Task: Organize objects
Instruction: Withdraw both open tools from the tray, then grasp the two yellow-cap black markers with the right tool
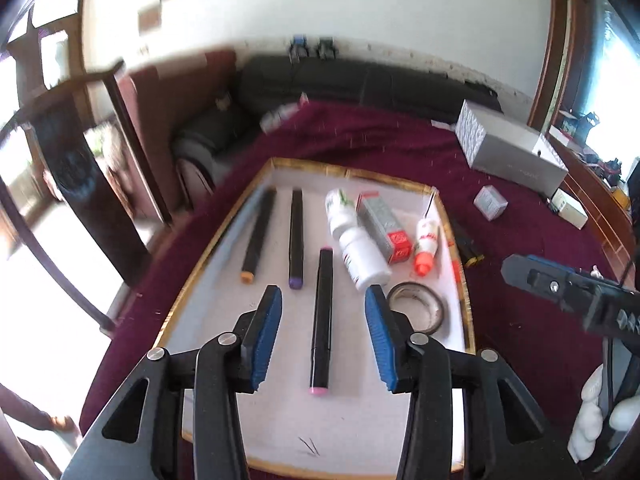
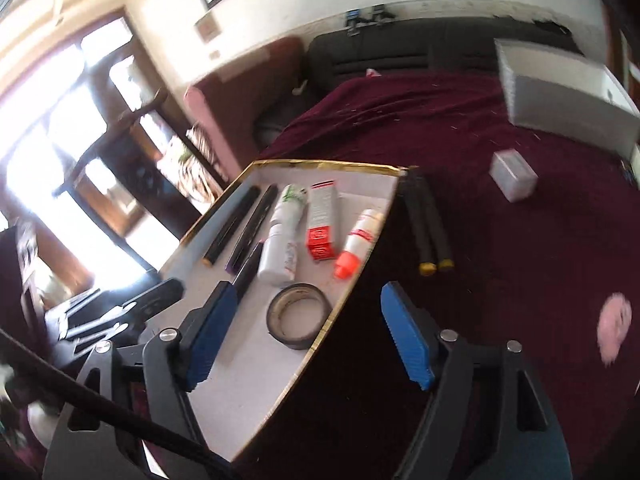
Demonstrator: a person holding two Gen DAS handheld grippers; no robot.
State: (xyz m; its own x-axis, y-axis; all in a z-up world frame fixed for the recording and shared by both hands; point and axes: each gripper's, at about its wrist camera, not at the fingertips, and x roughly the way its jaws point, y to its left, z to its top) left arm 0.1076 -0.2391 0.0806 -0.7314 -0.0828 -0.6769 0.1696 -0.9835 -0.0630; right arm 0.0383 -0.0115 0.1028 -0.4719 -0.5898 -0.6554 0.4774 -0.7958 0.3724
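Observation:
A white tray with a gold rim [image 1: 352, 420] lies on a maroon cloth. In it lie an orange-tipped marker [image 1: 258, 236], a purple-tipped marker [image 1: 296, 240] and a pink-tipped marker [image 1: 322, 320]. Beside them are a white bottle [image 1: 354, 240], a red and grey box [image 1: 384, 228], an orange-capped glue bottle [image 1: 426, 248] and a tape roll [image 1: 416, 308]. My left gripper [image 1: 323, 292] hovers open over the pink marker, pads clear of it. My right gripper [image 2: 307, 290] stands open above the tape roll [image 2: 300, 316] at the tray's [image 2: 240, 380] right edge, holding nothing.
Two black markers with yellow tips [image 2: 428, 228] lie on the cloth just right of the tray. Further right are a small white box [image 2: 514, 176] and a large grey box [image 2: 560, 88]. A dark sofa [image 1: 360, 80] runs behind the table. A blurred pink thing [image 2: 614, 324] shows at right.

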